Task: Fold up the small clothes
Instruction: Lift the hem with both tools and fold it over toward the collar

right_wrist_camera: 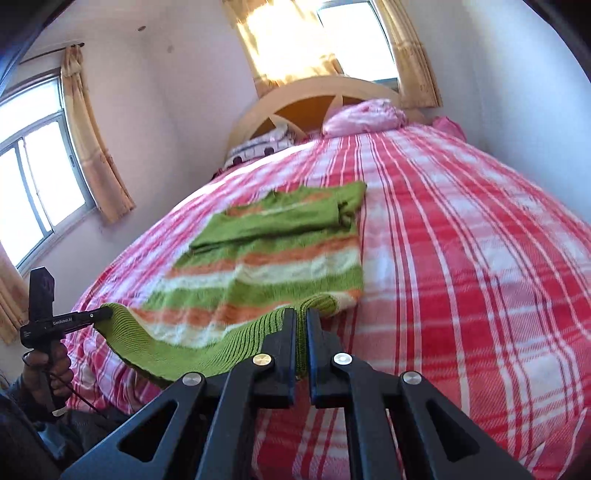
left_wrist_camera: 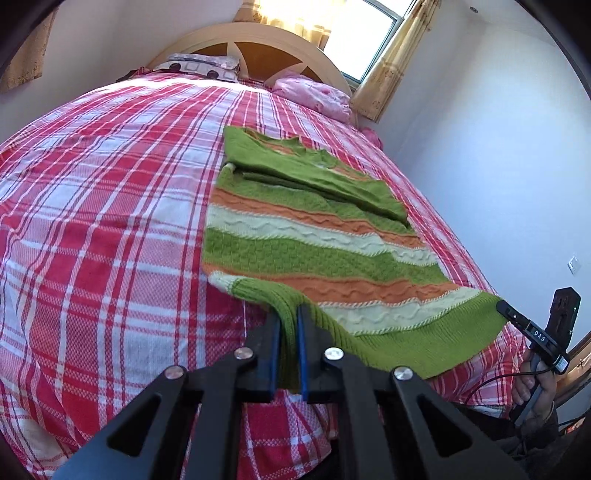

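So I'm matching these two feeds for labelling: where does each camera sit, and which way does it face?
Left wrist: on the left gripper, facing the headboard along the bed; its fingers clamp the sweater hem; the right gripper and hand show at right.
Right wrist: on the right gripper, same direction; the left gripper and hand show at left.
Shared: sweater, plaid bedspread, pink pillow.

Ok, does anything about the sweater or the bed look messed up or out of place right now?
Nothing stands out. The striped sweater lies flat on the plaid bedspread, sleeves folded across its chest, each hem corner pinched by a hand-held gripper.
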The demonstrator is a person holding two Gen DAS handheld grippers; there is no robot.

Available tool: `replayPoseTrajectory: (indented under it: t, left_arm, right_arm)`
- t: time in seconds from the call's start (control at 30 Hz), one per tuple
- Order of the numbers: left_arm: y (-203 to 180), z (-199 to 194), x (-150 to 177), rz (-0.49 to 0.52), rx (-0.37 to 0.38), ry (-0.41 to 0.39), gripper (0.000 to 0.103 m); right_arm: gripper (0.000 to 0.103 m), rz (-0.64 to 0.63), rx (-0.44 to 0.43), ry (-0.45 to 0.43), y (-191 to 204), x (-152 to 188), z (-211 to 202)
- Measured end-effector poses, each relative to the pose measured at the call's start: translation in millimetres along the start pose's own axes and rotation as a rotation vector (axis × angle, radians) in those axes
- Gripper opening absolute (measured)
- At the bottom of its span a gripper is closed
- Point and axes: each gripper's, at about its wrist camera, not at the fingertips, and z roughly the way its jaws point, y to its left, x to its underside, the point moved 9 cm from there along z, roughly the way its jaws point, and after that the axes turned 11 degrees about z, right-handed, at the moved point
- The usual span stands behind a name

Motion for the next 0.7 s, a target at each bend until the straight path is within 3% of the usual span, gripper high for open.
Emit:
replayPoseTrajectory:
  t: [0.43, 0.7]
  left_arm:
    - [25.8, -0.4, -105.2, -0.043, -0.048, -0.192, 0.009]
    - [35.5, 21.2, -159.8, -0.027, -0.079, -0.232, 0.009]
  right_arm:
    - [0.004, -0.068, -0.038, -0.172, 33.0, -119.6, 23.4]
    - [0.004, -0.071, -0.024, -0.184, 33.7, -169.2, 66.3]
